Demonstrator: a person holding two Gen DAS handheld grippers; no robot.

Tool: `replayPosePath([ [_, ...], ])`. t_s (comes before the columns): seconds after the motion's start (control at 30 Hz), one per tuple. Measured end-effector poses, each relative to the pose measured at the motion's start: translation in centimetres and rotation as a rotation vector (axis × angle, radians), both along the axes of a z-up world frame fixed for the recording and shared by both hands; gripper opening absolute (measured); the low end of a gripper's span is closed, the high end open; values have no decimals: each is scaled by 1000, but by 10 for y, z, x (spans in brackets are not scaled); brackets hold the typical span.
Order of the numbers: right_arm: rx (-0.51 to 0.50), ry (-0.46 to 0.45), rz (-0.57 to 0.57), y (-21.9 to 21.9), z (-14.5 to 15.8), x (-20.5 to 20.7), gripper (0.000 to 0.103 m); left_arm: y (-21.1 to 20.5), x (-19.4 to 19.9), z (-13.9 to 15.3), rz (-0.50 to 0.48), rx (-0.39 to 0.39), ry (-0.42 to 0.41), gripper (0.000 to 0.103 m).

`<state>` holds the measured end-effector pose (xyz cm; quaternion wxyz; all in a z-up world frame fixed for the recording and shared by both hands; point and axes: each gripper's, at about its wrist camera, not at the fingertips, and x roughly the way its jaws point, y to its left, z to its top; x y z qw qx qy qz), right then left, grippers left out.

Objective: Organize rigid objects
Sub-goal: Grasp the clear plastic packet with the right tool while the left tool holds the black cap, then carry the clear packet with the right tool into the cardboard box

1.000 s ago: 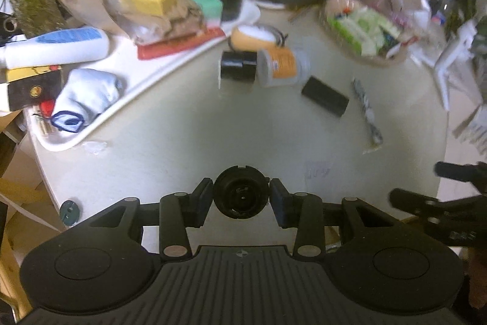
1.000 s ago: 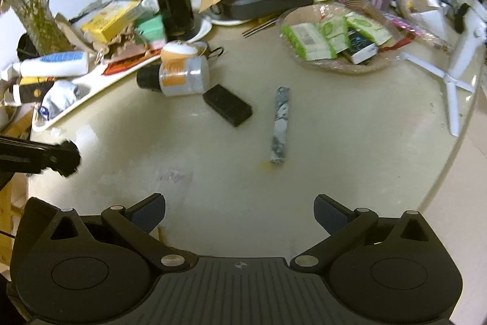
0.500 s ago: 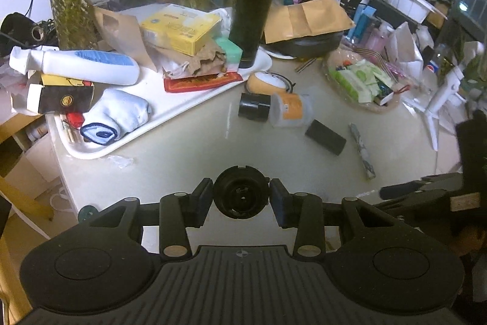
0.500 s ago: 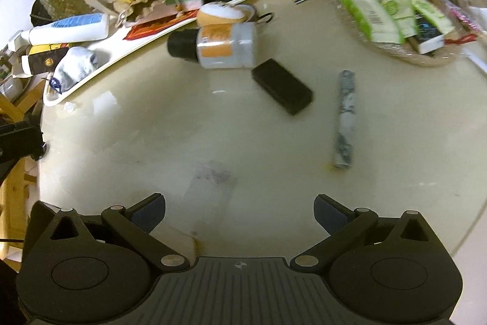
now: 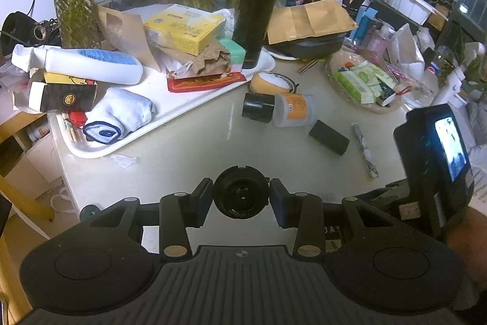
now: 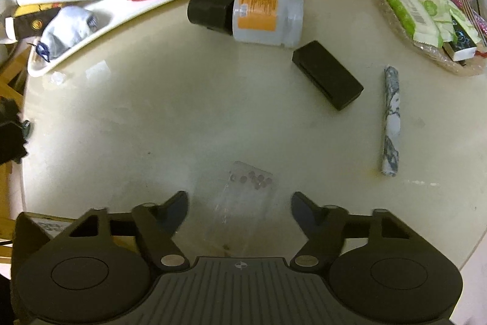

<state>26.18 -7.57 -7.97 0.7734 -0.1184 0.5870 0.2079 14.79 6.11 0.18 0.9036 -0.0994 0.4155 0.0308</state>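
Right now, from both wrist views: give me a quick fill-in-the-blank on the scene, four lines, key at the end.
1. The left gripper is shut on a round black ____.
2. The right gripper is ____ and holds nothing.
3. The black-capped bottle with the orange label lies on its ____ on the table.
4. The tall black flask stands upright on the white ____.

Missing words: cap; open; side; tray

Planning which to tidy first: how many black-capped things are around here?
2: a black round cap gripped in the left gripper, and a black-capped white bottle with orange label lying on the table. Clutter may hide others.
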Motion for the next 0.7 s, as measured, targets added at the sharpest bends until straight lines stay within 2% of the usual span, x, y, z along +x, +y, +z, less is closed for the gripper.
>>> replayPosePath([
  [0.03,-12,-16,8,1,0,-2,66,1,0,0,1,-2,1,40],
  [0.07,-26,-28,12,3,-1,-3,60,1,0,-1,2,-4,2,40],
  [0.1,-23,-37,17,2,0,-5,48,2,0,-1,2,-5,3,40],
  [0.17,-14,-47,8,-1,3,-6,35,2,1,-2,1,-7,7,40],
  [0.23,-10,-50,-8,-4,3,-6,35,2,1,-3,-3,-12,10,40],
  [0.5,57,-190,-47,-25,33,-7,35,-2,3,-5,-16,-23,12,40],
  [0.7,135,-227,-93,-48,51,-7,35,-3,2,-5,-8,-28,8,40],
])
